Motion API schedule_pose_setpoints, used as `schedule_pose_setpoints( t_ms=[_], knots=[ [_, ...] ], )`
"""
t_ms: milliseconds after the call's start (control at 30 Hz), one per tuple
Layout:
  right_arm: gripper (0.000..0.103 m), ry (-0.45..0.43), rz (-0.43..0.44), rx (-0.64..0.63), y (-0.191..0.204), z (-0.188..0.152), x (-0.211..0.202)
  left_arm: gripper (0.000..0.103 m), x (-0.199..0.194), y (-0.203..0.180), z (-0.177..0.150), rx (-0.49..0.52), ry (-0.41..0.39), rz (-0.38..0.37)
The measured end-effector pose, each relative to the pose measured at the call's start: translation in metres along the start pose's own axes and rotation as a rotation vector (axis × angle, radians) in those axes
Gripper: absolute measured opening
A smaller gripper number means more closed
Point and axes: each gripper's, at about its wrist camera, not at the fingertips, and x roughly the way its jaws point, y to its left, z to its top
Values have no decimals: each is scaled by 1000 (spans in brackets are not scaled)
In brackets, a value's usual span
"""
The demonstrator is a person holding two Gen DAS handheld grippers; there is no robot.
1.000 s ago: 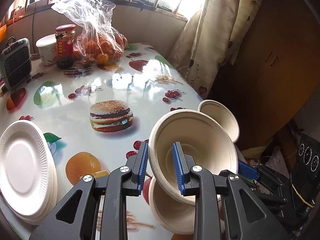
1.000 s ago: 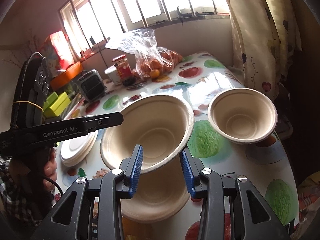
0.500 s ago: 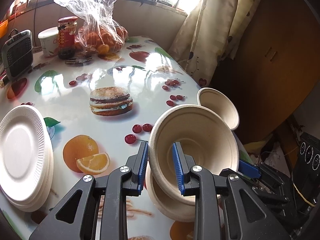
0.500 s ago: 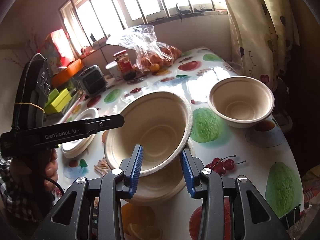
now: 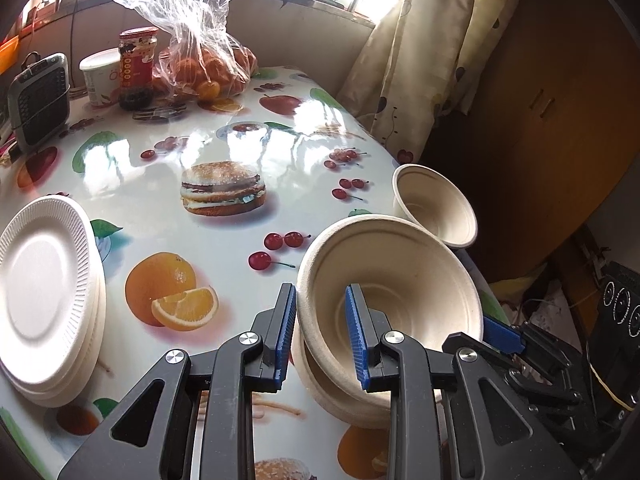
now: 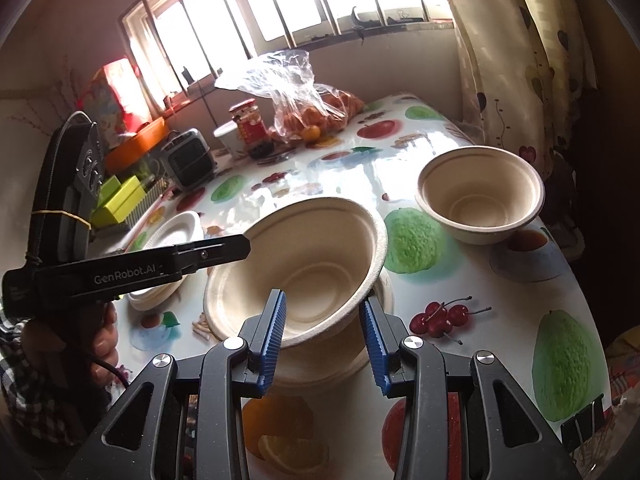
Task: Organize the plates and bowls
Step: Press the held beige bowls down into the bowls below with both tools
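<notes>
A beige bowl (image 5: 400, 292) (image 6: 312, 268) hangs tilted over a second beige bowl (image 5: 340, 400) (image 6: 332, 372) that sits on the fruit-print table (image 5: 224, 264). My left gripper (image 5: 319, 292) is shut on its left rim, one pad inside and one outside. At the opposite rim my right gripper (image 6: 322, 298) is shut on the same bowl. A third bowl (image 5: 436, 208) (image 6: 480, 204) stands alone near the table's right edge. A stack of white plates (image 5: 44, 292) (image 6: 172, 236) lies at the left.
At the table's far end are a bag of oranges (image 5: 208, 64), a red jar (image 5: 138, 60), a white tub (image 5: 100, 76) and a small grey heater (image 5: 38, 100). A curtain (image 5: 420, 60) and a wooden cabinet (image 5: 540, 120) border the right edge.
The tilted bowl, held by both grippers, has sunk toward the bowl beneath it, so less of the lower bowl shows. Both views have shifted over the table.
</notes>
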Motion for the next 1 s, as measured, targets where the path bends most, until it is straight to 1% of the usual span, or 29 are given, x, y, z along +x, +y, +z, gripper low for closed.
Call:
schedule_pose_setpoints(
  t_ms=[567, 1000],
  knots=[
    [38, 35, -13, 2, -3, -15, 7, 26, 11, 0, -13, 8, 29, 27],
    [38, 40, -22, -6, -2, -17, 10, 26, 15, 1, -13, 8, 35, 31]
  ],
)
